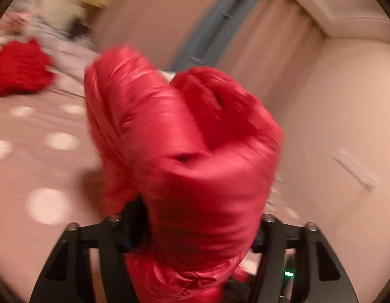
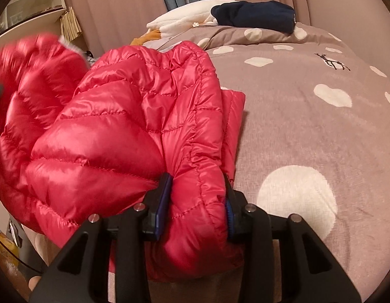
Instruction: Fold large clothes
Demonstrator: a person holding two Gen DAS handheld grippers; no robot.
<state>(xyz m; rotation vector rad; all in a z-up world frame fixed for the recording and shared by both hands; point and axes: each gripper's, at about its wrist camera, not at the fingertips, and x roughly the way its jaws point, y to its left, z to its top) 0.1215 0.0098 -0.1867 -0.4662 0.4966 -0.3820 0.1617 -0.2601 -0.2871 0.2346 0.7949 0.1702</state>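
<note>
A shiny red quilted puffer jacket (image 2: pixel 114 131) is held up by both grippers over the bed. My right gripper (image 2: pixel 197 207) is shut on a thick hemmed edge of the jacket, its blue pads (image 2: pixel 162 202) pressing the fabric from both sides. In the left wrist view, blurred by motion, my left gripper (image 1: pixel 197 229) is shut on a bunched part of the same jacket (image 1: pixel 184 146), which bulges up between the fingers and hides the fingertips. The far part of the jacket is blurred at the left of the right wrist view.
The bed carries a brown cover with white spots (image 2: pixel 308 131). A white blanket (image 2: pixel 184 17) and a dark navy folded garment (image 2: pixel 255 15) lie at the head of it. A red heap (image 1: pixel 20 68) lies far left. Curtains (image 2: pixel 119 5) hang behind; a shelf (image 2: pixel 25 7) stands at left.
</note>
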